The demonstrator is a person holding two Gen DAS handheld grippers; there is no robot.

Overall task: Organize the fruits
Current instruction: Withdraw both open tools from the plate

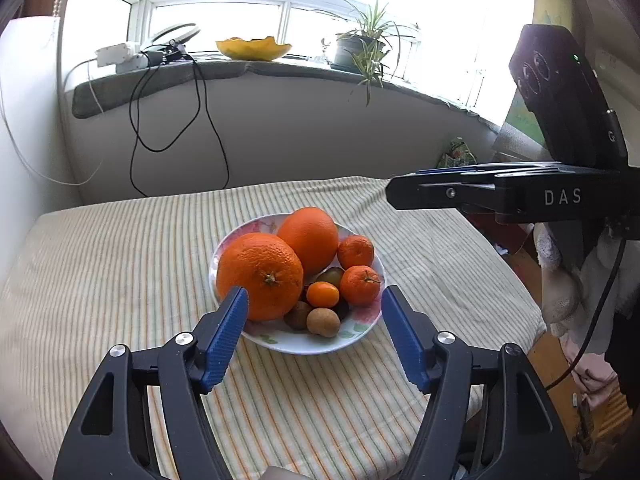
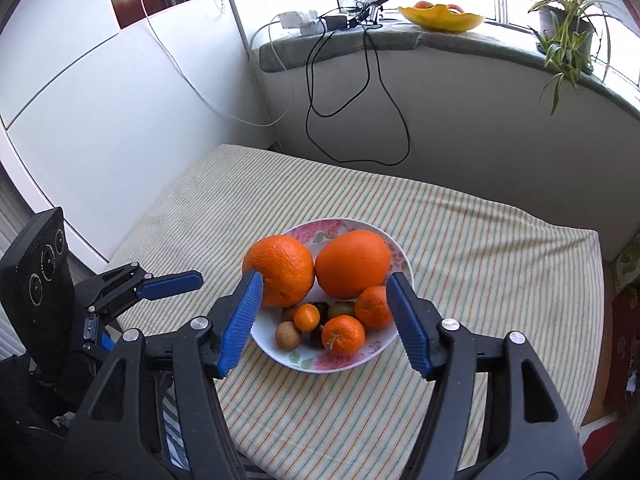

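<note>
Where the striped tablecloth [image 1: 120, 280] covers the table, one floral plate [image 1: 360, 326] sits ahead of both pairs of tongs, holding all the fruit.

Item 1: left tongs [image 1: 314, 298]. Blue-padded fingers [image 1: 226, 332] spread wide apart, gripping nothing, hovering just short of the plate's near rim. The left pad overlaps the near large orange in this view; contact cannot be told.

Item 2: right tongs [image 2: 324, 282]. Fingers [image 2: 242, 320] likewise spread apart and empty, framing the plate from its near side. Seen from the left camera, this tool hangs to the right of the plate, above the table's far right edge, its fingers edge-on there.

Item 3: large orange, rough-skinned [image 1: 260, 276], at the plate's left, just beyond the left finger of each pair of tongs.

Item 4: large orange, smooth-skinned [image 1: 308, 238], beside it, the two touching.

Item 5: two mandarins [image 1: 356, 252], [image 1: 360, 284], at the plate's right side.

Item 6: small orange kumquat-like fruit [image 1: 323, 294], centre of the plate.

Item 7: small brown fruit [image 1: 323, 322] at the near rim, with darker small fruits [image 1: 298, 315] crowded around it; kinds unclear.

Item 8: windowsill beyond the table, bearing a yellow bowl [image 1: 254, 48], a potted plant [image 1: 366, 46] and hanging black cables [image 1: 172, 120].
</note>
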